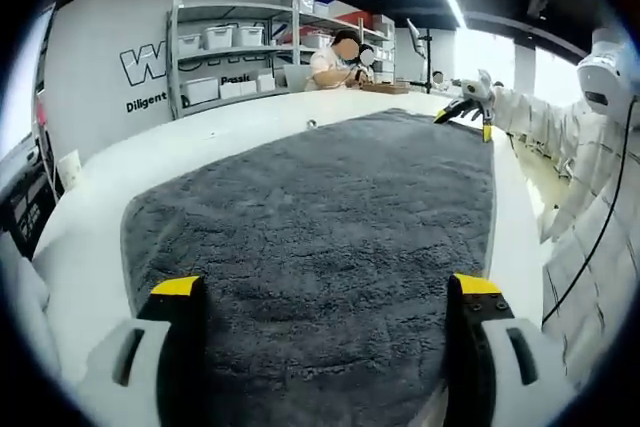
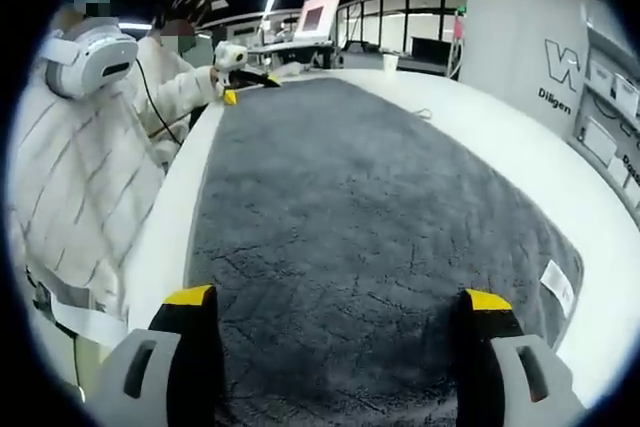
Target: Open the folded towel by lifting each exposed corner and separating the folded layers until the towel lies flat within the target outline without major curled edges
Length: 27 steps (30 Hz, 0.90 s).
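- In the left gripper view, the grey towel (image 1: 320,247) lies spread across the white table (image 1: 90,237), filling the middle and lower part of the frame; its pile looks even, with faint creases.
- The left gripper (image 1: 330,292) rises from the bottom edge, its two yellow-tipped jaws standing wide apart over the near edge of the towel, with nothing between them.
- At the upper right of that frame the right gripper (image 1: 462,109) sits at the towel's far corner, held out on a white quilted sleeve (image 1: 540,122). I cannot tell at that size how its jaws stand there.
- At the upper left, a grey wall (image 1: 110,57) carries large white letters starting with "W" and smaller dark writing beginning "Diligent"; the rest is cut off by shelves (image 1: 240,47) with white bins.
- A seated person (image 1: 335,59) is at the far end of the table, top centre.
- In the right gripper view, the right gripper's yellow-tipped jaws are spread wide at the bottom, empty, above the towel.
- A white label tag (image 2: 557,285) lies at the towel's edge, lower right.
- At the upper left, the left gripper shows small at the towel's far corner.
- At the far right, a wall panel shows "W" and "Diligen", cut off.
- A monitor (image 2: 317,15) stands at top centre.
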{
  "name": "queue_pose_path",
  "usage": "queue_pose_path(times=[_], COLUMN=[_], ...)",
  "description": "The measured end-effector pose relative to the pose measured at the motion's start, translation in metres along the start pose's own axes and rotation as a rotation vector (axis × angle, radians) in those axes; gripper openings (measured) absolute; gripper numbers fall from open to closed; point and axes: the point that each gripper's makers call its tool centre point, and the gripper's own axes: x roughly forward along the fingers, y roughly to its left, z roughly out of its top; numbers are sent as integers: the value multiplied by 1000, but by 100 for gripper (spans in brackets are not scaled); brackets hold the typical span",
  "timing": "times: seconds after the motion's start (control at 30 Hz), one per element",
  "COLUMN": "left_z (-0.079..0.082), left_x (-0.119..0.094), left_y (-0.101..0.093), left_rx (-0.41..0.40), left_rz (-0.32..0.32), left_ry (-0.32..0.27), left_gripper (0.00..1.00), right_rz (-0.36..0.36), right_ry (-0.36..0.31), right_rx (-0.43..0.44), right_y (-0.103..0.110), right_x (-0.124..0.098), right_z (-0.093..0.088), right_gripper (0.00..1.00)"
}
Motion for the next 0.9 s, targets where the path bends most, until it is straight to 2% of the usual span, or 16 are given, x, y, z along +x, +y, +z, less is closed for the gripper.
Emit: queue_pose_path(times=[0.17,0.27,0.4,0.5,0.63,0.77,0.9], left_z=[2,3,9,11,0,-12,-14], left_x=[-1,-3,-17,-29,-39,-44,-45], left_y=[0,-1,-3,-2,-4,-8,-8], left_rx=[-2,-4,-14,-47,-75,-94,-105], left_rz=[-3,-2,19,47,79,90,113], left_ry=[-9,-15,-37,-55,-41,-20,-22], left_gripper=[99,98,98,95,95,89,87], right_rz=[-5,-2,-14,-39,-46,-72,-92], right_ry=[8,-21,-68,-53,-11,3,-2], right_rx=[15,25,25,21,35,47,68], right_y=[2,6,9,9,13,14,11], right_x=[0,-2,-16,-26,-35,-43,-47], right_z=[2,7,13,8,-8,-17,-22], right_gripper=[99,97,94,93,92,90,84])
